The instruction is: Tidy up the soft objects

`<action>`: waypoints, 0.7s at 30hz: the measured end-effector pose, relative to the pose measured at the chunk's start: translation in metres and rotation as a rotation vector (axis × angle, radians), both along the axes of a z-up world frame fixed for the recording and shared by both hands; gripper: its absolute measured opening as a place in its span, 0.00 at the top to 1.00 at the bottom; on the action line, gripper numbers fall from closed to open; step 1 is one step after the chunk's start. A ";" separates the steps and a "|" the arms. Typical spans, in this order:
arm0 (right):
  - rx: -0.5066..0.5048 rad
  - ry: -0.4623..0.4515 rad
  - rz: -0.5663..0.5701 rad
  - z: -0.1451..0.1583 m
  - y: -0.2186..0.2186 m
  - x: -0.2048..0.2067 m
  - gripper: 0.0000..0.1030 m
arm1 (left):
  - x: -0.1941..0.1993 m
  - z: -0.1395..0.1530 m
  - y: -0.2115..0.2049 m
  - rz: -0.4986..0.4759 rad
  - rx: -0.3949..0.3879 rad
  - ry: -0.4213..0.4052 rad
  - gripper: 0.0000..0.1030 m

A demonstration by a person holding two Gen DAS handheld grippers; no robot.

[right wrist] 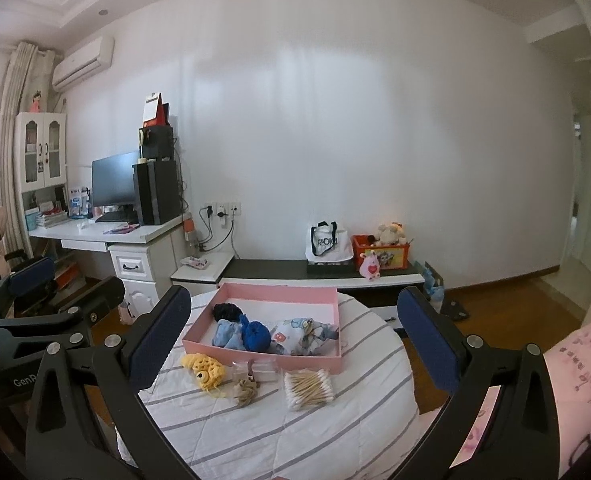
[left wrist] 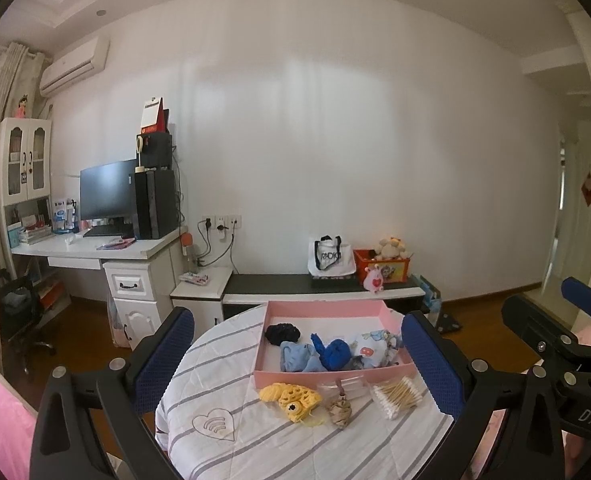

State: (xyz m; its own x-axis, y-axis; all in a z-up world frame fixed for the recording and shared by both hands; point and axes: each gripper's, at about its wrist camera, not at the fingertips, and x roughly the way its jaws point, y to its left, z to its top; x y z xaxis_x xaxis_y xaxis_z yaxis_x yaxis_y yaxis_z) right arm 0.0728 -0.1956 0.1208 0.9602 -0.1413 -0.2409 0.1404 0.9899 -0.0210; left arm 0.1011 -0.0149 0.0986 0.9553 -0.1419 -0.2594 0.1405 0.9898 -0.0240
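Both grippers, left gripper (left wrist: 297,364) and right gripper (right wrist: 293,344), gape empty; yellow crochet toy (left wrist: 291,397) looks light, squashy — pinch mid-body.

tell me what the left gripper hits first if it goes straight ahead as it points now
Probably the pink box or the blue cloth in it; the open left gripper frames them, though depth is unclear.

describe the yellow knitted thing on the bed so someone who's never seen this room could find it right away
Start at the pink tray on the striped white bedding. Just outside its near left corner lies the yellow crocheted toy, flat on the cover. It is the only bright yellow item, with holes and one dark eye, left of the brown tabby toy and the cotton swabs.
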 end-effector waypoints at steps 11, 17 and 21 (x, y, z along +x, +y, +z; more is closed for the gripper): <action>0.000 0.001 0.001 0.000 0.000 -0.001 0.00 | 0.002 -0.004 -0.002 0.008 0.004 0.002 0.00; 0.001 0.006 0.004 -0.001 0.002 -0.002 0.00 | -0.001 -0.004 -0.003 0.013 0.005 0.004 0.00; 0.000 0.010 0.005 -0.001 0.002 -0.002 0.00 | 0.001 -0.005 -0.002 0.015 0.005 0.009 0.00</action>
